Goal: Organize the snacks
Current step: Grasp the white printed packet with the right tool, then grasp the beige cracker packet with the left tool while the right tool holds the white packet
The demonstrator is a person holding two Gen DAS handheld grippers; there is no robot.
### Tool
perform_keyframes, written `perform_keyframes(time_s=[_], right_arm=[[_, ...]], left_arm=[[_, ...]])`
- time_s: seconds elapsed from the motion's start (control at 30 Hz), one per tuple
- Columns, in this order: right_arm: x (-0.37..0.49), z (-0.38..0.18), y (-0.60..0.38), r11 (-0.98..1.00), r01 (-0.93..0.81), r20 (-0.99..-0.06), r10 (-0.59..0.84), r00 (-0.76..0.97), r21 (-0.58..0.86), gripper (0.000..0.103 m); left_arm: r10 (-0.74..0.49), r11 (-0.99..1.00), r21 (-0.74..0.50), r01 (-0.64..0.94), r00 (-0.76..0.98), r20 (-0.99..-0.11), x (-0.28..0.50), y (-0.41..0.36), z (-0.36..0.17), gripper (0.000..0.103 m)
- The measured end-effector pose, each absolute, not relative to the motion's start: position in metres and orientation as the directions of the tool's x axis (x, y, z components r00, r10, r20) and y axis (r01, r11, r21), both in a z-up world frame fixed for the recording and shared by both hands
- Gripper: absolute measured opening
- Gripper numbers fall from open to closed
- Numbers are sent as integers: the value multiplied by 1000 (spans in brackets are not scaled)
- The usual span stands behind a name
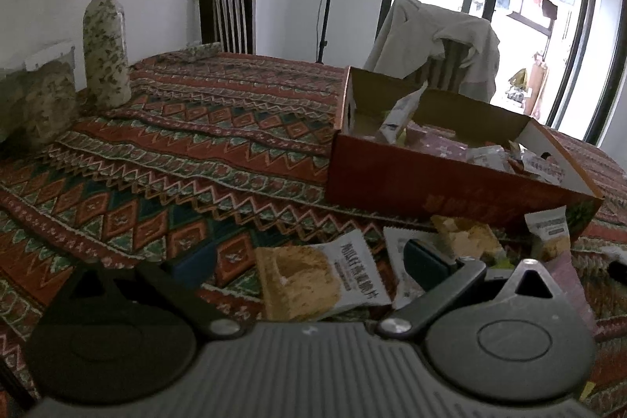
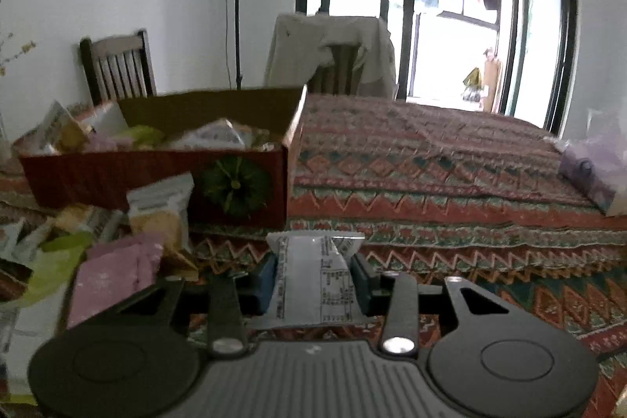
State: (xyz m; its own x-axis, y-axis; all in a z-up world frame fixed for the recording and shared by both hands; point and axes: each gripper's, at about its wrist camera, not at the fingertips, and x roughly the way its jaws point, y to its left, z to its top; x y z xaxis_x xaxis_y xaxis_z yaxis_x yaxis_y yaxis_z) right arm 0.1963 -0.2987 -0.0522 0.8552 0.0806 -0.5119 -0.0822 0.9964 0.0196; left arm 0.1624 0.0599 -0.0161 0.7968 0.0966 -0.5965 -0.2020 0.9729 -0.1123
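Room: a dining room with white walls, tall dark-framed glass doors with laundry hanging outside, and a table under a patterned red, green and orange tablecloth (image 1: 203, 143).

Left wrist view
Left gripper (image 1: 301, 269): its jaws stand spread wide; nothing is pinched between them.
Between the jaws: a snack packet with Chinese print (image 1: 321, 277) lies flat on the cloth, touching neither finger as far as I can tell.
Just ahead and right: more snack packets (image 1: 466, 237) lie loose at the foot of the red cardboard box (image 1: 431, 179).
Box: open-topped, ahead and right of the gripper, with several wrappers inside.
Far left: a floral ceramic vase with yellow-blossomed twigs (image 1: 106, 53).
Beyond the table: a dark wooden chair (image 1: 227, 14) and a second chair draped with a pale garment (image 1: 435, 42).

Right wrist view
Right gripper (image 2: 315, 279): its jaws pinch a white snack packet (image 2: 313, 277) by its two sides; the printed back faces up.
Packet's place: it is between the blue pads, above the cloth, apart from the pile.
Ahead and left: the red box, with a green round print on its near wall, holds packets.
Left, close by: a heap of loose packets, among them a pink wrapper (image 2: 113, 273).
Far right: a clear purple-tinted bag (image 2: 595, 167) lies on the table.
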Motion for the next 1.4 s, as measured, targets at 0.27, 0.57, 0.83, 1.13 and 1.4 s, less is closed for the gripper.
perform_keyframes(time_s=[0.27,0.57,0.83,1.13,1.4], right_arm=[[173,-38,-296,995,-88,-453,101,886,50,40],[172,-38,-286,996,-80,-465,86,881,32,40],[174,-40,-287,998,-60,-477,66,877,28,40],[177,-46,-288,996,-74,-484,92,870,55,40],[170,-44,-291,993,-87,-475,114,872,77,40]], left_arm=[[120,980,-42,-193,752,-648,149,73,-18,103],[70,976,-100,-194,713,-697,177,73,-31,103],[179,952,-41,-305,656,-734,209,57,-41,103],[259,936,9,-352,670,-696,206,41,-48,103],[253,938,9,-346,666,-702,199,38,-47,102]])
